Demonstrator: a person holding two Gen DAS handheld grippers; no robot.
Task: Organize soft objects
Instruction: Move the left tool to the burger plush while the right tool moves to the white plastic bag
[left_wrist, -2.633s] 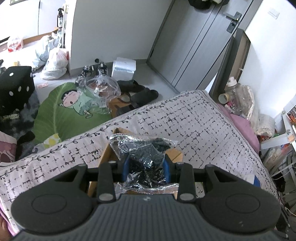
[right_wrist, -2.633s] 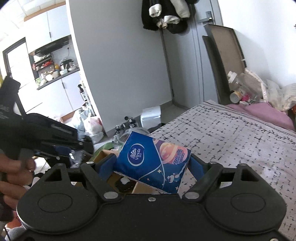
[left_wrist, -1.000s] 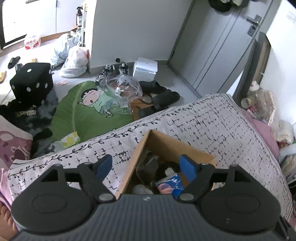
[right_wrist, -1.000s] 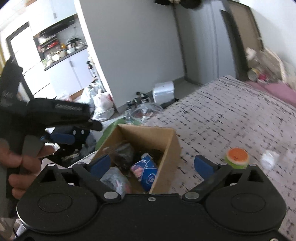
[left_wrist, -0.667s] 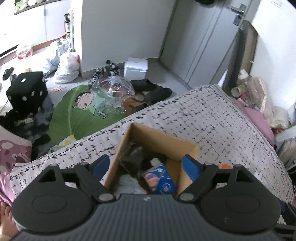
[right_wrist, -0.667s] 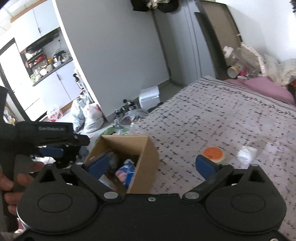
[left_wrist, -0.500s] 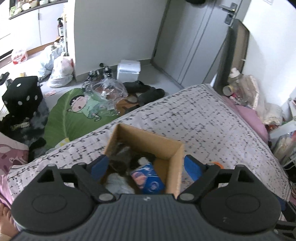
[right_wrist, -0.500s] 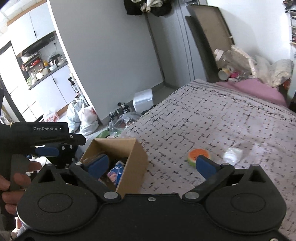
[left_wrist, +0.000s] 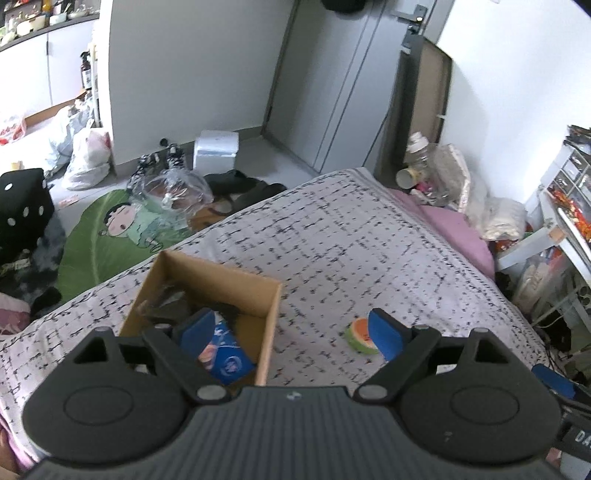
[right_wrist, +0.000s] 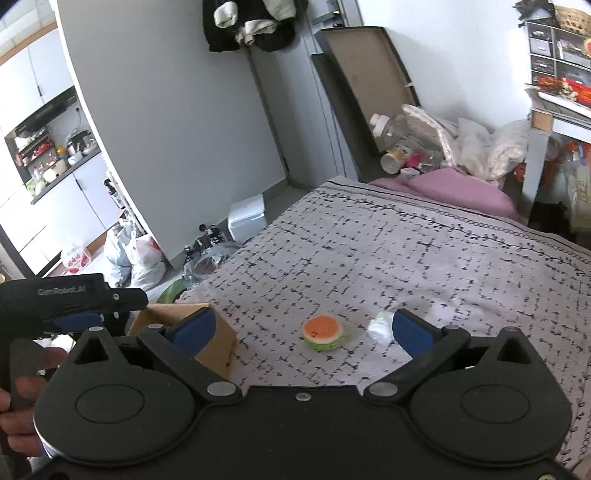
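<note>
A cardboard box (left_wrist: 242, 282) stands on the patterned bed. It holds a blue tissue pack (left_wrist: 229, 363) and a dark bagged bundle (left_wrist: 166, 306). A round orange-and-green soft toy (left_wrist: 358, 332) lies on the bed right of the box; it also shows in the right wrist view (right_wrist: 323, 332). A small clear-wrapped white object (right_wrist: 380, 321) lies just right of it. My left gripper (left_wrist: 290, 330) is open and empty above the box's right wall. My right gripper (right_wrist: 301, 326) is open and empty, hovering over the toy. The box corner (right_wrist: 218, 336) shows at the left.
The bed (left_wrist: 351, 236) ends at a floor with a green cartoon mat (left_wrist: 110, 232), bags, shoes and a white bin (left_wrist: 216, 149). A pink pillow (right_wrist: 454, 188) and cluttered bottles lie at the bed's far end. The left gripper's body (right_wrist: 70, 302) is at the far left.
Both grippers let go of the bagged bundle and tissue pack, which now lie in the box. Both have since swung right, bringing the round toy into view.
</note>
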